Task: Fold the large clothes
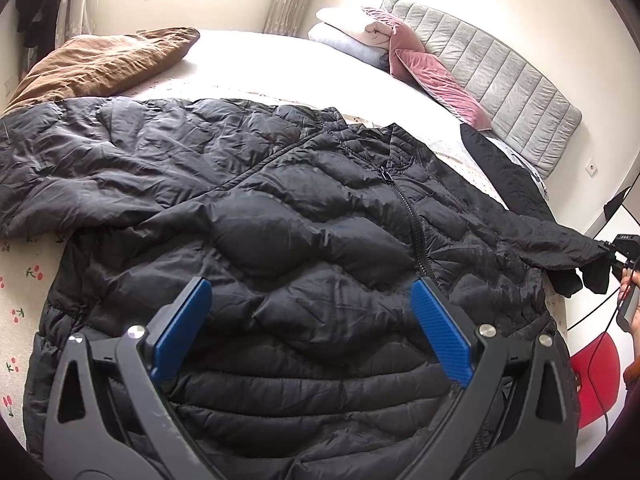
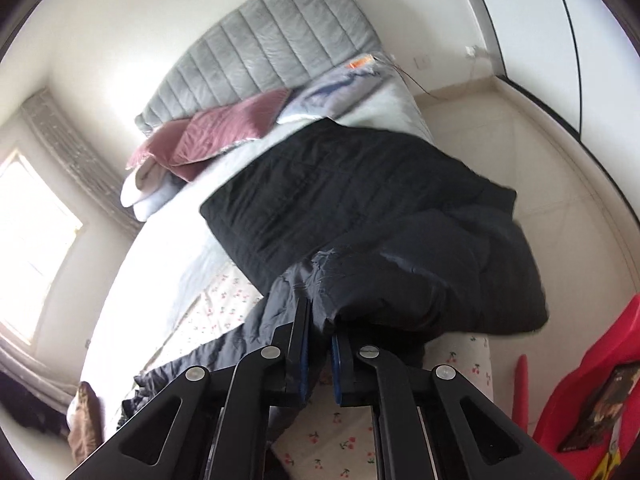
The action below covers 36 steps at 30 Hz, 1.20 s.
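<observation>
A black puffer jacket [image 1: 280, 208] lies spread on the bed, front up, with its zipper running down the middle. My left gripper [image 1: 310, 286] hovers over the jacket's lower body, its blue pads wide open with nothing between them. At the right edge of the left wrist view, my right gripper [image 1: 618, 254] holds the jacket's sleeve end [image 1: 560, 244] out past the bed edge. In the right wrist view, the right gripper [image 2: 320, 320] is shut on that sleeve fabric [image 2: 304, 280], which bunches over its fingertips.
A second dark quilted garment [image 2: 340, 184] lies on the bed beside the jacket. A brown duvet [image 1: 104, 60] sits at the far left, with pink cushions [image 1: 440, 80] and a grey headboard [image 1: 500, 80] beyond. A red plastic object [image 2: 592, 380] stands by the cherry-print sheet [image 1: 24, 280].
</observation>
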{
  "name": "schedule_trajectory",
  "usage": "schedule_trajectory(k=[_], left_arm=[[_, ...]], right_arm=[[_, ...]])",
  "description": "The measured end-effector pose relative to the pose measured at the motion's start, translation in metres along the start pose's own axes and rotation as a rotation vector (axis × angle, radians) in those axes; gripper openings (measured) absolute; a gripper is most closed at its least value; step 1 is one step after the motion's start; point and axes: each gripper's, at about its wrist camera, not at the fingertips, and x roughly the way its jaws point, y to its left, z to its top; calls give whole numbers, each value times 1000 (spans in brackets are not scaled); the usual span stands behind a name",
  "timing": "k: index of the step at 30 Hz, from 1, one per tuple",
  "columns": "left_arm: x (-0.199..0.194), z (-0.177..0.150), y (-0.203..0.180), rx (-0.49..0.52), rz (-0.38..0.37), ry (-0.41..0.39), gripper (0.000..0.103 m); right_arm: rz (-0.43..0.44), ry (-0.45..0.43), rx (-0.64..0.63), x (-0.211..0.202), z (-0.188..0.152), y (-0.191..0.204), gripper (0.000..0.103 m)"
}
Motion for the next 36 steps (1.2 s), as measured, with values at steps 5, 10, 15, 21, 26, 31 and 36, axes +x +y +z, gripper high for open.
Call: schedule_trajectory(k=[5,10,15,21,26,31,36], left_arm=[[-2,2,2,-2,0,-6,100],[-7,6,8,-9,-1,-26,100],[-12,9,17,-33,-6,-44,100],[-15,12,27,-70,-11,-51,100],[-15,14,32,-85,-15,-50,100],[-12,13,34,-84,-17,-34,100],[-9,11,31,-61,2,-26,100]], right_arm=[[95,-54,-146,-24,-3,72,7],[247,-74,-299,-47,-21,162,7],[371,-18,-479,-51,-69,246,7],[441,105,-665,-30,-153,305,7],[439,249,-838,1,-230,325,10],[388,476,-978,37,-305,309,27],[441,530,-1056,30,-336,285,59]])
